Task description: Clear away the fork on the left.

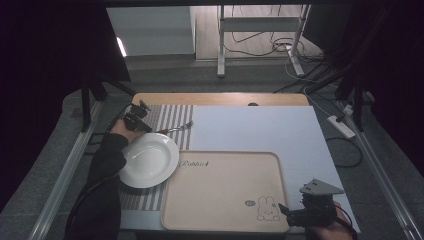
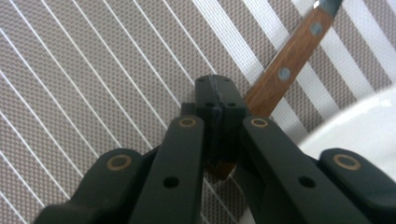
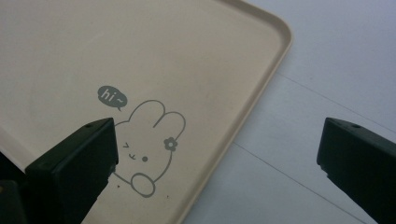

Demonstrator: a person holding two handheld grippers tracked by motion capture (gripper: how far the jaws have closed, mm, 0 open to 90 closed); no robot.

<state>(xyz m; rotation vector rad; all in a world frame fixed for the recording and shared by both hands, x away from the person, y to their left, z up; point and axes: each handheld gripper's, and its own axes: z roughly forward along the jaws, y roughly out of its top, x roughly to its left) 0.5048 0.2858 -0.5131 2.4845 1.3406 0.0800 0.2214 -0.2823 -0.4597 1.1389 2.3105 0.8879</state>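
A fork [image 1: 175, 128] with a wooden handle [image 2: 285, 65] lies on the striped placemat [image 1: 170, 114] just beyond the white plate [image 1: 150, 160]. My left gripper [image 1: 146, 127] is shut on the handle's end, and in the left gripper view the pads of this gripper [image 2: 215, 93] meet over the wood, with the plate's rim [image 2: 359, 126] at the right. My right gripper [image 1: 283, 209] hovers open over the near right corner of the beige tray [image 1: 225, 190]. In the right gripper view, that gripper [image 3: 217, 128] has nothing between its jaws; below are the tray's rabbit drawing [image 3: 149, 140] and its rim.
The tray [image 3: 140, 56] is bare, printed with "Rabbit" and a "hi~" bubble. It rests on a white sheet [image 1: 260, 125] that covers most of the wooden table. The placemat [image 2: 93, 70] runs down the table's left side under the plate. Cables and a stand lie on the floor beyond.
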